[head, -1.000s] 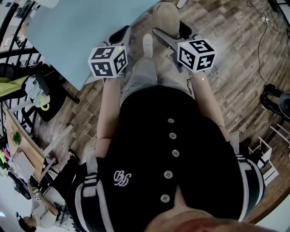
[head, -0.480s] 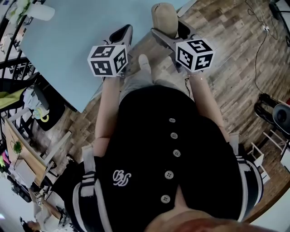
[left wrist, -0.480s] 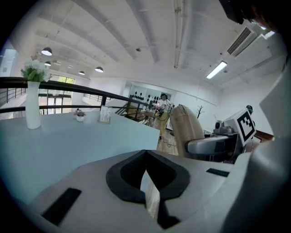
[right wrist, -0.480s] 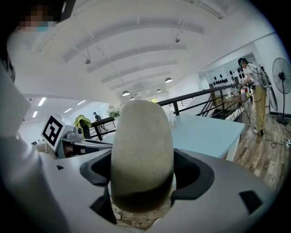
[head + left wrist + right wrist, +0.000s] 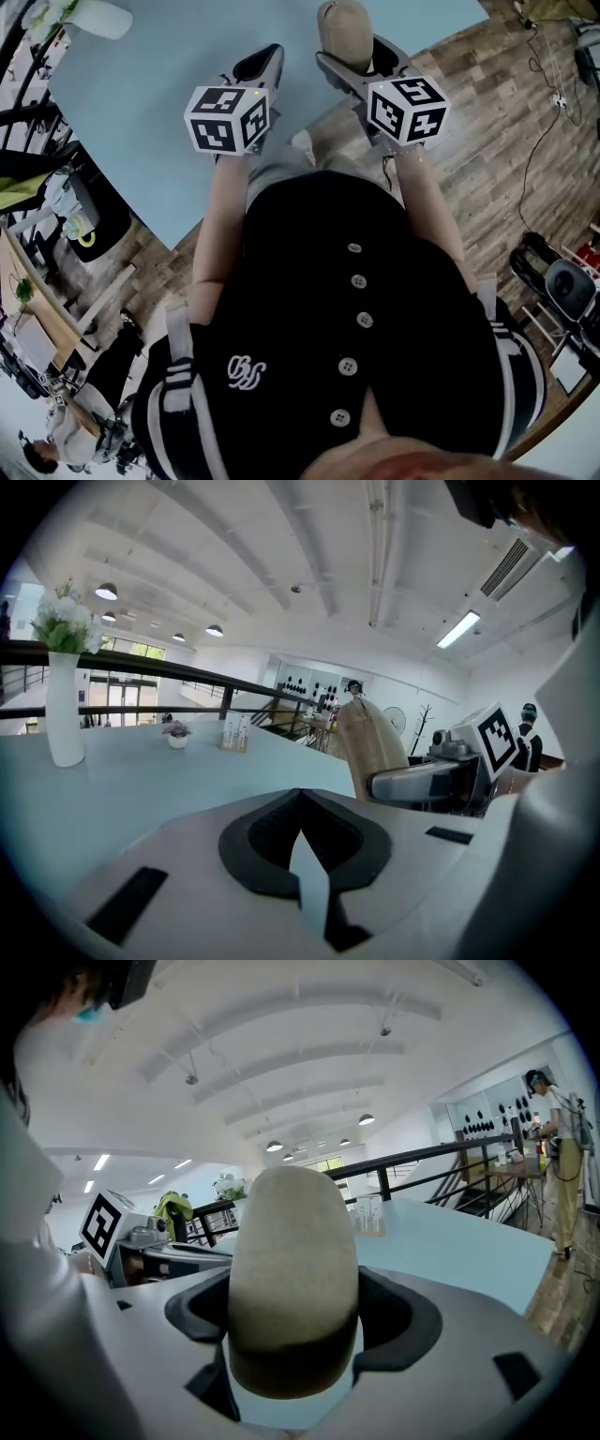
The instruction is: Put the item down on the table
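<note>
My right gripper [image 5: 354, 54] pinches the beige rounded item [image 5: 292, 1260] at its lower end, upright over the table's [image 5: 159, 112] near edge. I judge it light, slightly soft and matte: hold low, gently. My left gripper's [image 5: 302, 855] jaws are pressed together, empty.

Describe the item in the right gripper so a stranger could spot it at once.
Find the light blue table; over its edge the right gripper is clamped on the item. It is a smooth, beige, rounded lump sticking out between the jaws, unlike the empty left gripper beside it and the white vase.
</note>
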Action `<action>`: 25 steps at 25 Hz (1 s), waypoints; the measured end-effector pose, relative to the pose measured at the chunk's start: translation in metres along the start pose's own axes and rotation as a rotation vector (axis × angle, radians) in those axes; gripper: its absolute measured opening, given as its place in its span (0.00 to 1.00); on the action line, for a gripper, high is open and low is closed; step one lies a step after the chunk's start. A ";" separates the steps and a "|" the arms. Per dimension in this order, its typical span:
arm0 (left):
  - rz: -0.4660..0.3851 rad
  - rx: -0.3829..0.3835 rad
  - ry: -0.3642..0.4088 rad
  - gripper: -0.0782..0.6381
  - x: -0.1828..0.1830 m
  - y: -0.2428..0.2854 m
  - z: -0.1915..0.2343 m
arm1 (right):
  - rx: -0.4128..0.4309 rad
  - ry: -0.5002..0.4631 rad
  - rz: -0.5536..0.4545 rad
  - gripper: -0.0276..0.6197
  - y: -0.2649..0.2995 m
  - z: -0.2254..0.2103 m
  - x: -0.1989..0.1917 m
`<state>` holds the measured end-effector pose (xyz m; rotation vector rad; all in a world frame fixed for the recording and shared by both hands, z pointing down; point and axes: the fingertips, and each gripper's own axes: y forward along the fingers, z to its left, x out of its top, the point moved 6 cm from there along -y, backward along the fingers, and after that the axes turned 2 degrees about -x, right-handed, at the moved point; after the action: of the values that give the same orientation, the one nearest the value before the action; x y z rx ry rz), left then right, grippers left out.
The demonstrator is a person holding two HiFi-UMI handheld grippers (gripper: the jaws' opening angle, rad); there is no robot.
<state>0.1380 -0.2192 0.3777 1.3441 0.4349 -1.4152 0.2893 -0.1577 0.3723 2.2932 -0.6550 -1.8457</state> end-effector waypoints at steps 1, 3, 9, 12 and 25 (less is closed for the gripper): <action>-0.007 0.013 -0.009 0.12 0.001 -0.001 0.005 | 0.017 -0.007 0.007 0.65 0.008 0.001 0.003; -0.019 0.045 -0.024 0.12 0.002 -0.005 0.014 | 0.055 -0.022 0.021 0.65 0.021 0.005 0.007; -0.052 0.140 -0.076 0.12 -0.001 -0.025 0.038 | 0.147 -0.064 0.052 0.65 0.052 0.021 0.015; -0.070 0.194 -0.115 0.12 -0.006 -0.033 0.050 | 0.196 -0.094 0.072 0.65 0.067 0.026 0.018; -0.134 0.347 -0.234 0.12 0.006 -0.022 0.075 | 0.382 -0.174 0.137 0.65 0.125 0.012 0.050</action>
<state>0.0855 -0.2762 0.3862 1.4178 0.1278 -1.7969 0.2544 -0.2883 0.3699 2.2371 -1.2555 -2.0130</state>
